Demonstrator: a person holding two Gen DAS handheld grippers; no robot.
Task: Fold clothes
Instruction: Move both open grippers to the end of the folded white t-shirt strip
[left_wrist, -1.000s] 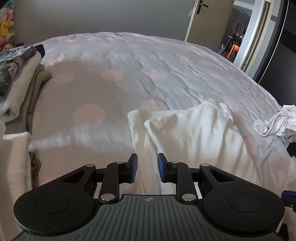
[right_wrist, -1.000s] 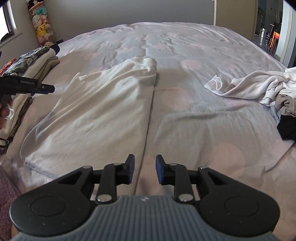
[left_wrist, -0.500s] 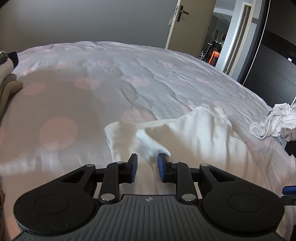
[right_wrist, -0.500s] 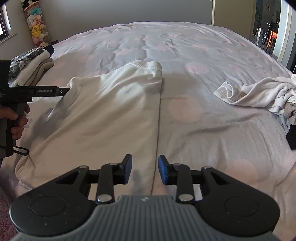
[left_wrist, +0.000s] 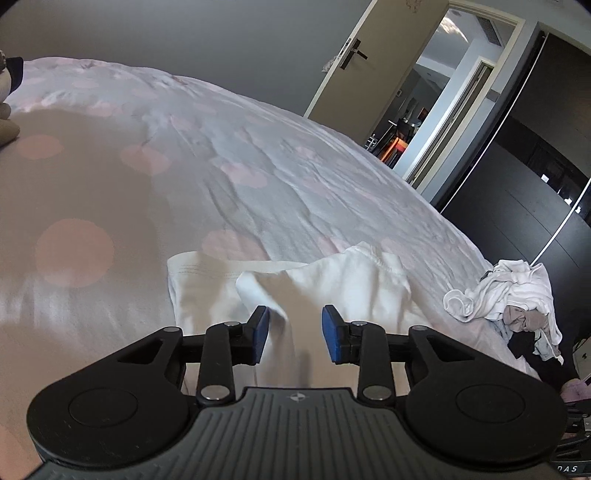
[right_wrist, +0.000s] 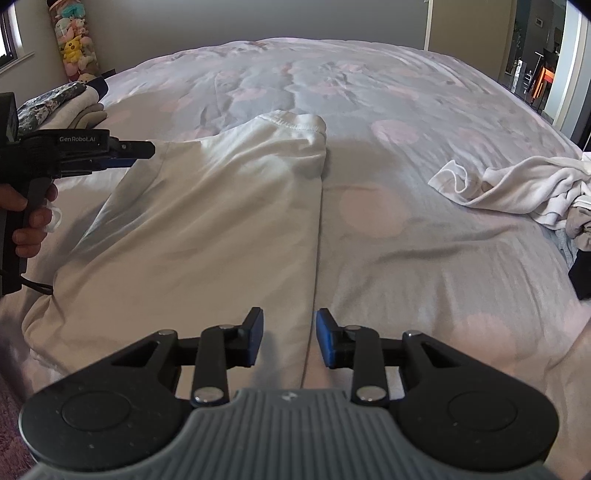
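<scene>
At the bed's left edge a stack of folded clothes lies on the cover, and beyond it, in the room's far left corner, soft toys are piled against the grey wall. The bed fills most of both views, spread with a pale grey cover dotted with large pink circles and creased along its middle. The left hand-held gripper, held by a hand on its grip, reaches in from the left with its tip at the left edge of the white T-shirt; in its own view its blue pads are opening, apart, with a fold of that shirt running between them but not pinched. The shirt lies flat near the bed's near edge, folded lengthwise, its collar toward the far side. The right hand-held gripper hovers over the shirt's straight right edge, its jaws apart and gripping nothing. Near the bed's right edge lies a heap of unfolded laundry, white on top with darker pieces beneath. Behind it stand an open door, a lit hallway and a dark wardrobe front.
</scene>
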